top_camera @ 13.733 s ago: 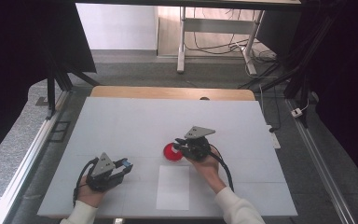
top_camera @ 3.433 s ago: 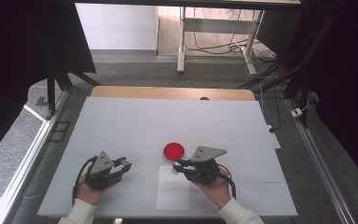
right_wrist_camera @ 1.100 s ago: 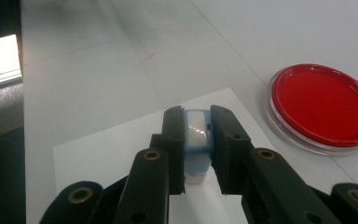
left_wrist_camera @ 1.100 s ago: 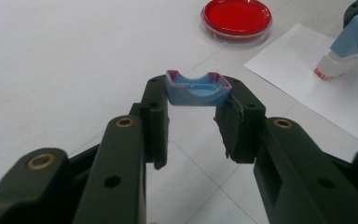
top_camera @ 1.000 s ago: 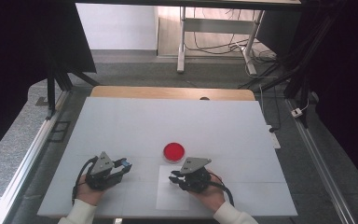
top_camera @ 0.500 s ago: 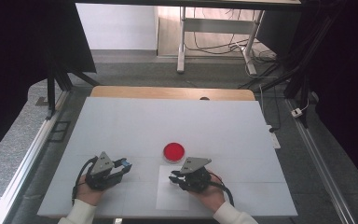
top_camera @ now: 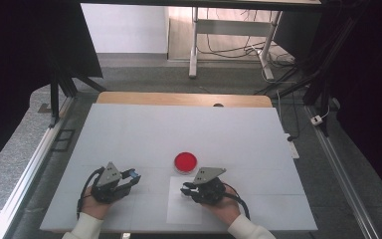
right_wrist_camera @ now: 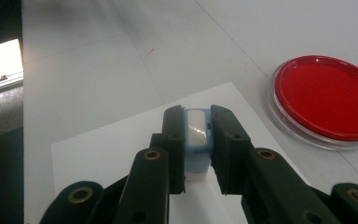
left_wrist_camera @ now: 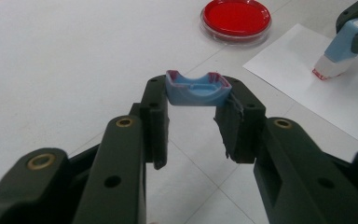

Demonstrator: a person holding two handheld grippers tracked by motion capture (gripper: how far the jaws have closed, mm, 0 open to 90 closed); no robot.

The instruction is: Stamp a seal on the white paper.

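Observation:
My left gripper (top_camera: 132,177) rests at the table's front left, shut on a small blue cap (left_wrist_camera: 197,88) with a red-stained rim. Over a white paper sheet (top_camera: 184,211), my right gripper (top_camera: 185,189) is shut on a blue stamp (right_wrist_camera: 196,133) with a white top. The stamp's (left_wrist_camera: 340,51) red-edged base touches the paper (left_wrist_camera: 335,102). A round clear dish of red ink (top_camera: 185,161) sits just beyond the sheet, also seen as the dish (right_wrist_camera: 328,95) to the right of the jaws.
The white table (top_camera: 189,129) stretches wide beyond the dish, with a wooden strip along its far edge (top_camera: 184,98). Metal rails run along both sides on the floor.
Earlier the right gripper held the stamp at the red dish; it has since come back onto the paper. Over the last second both grippers have stayed nearly still.

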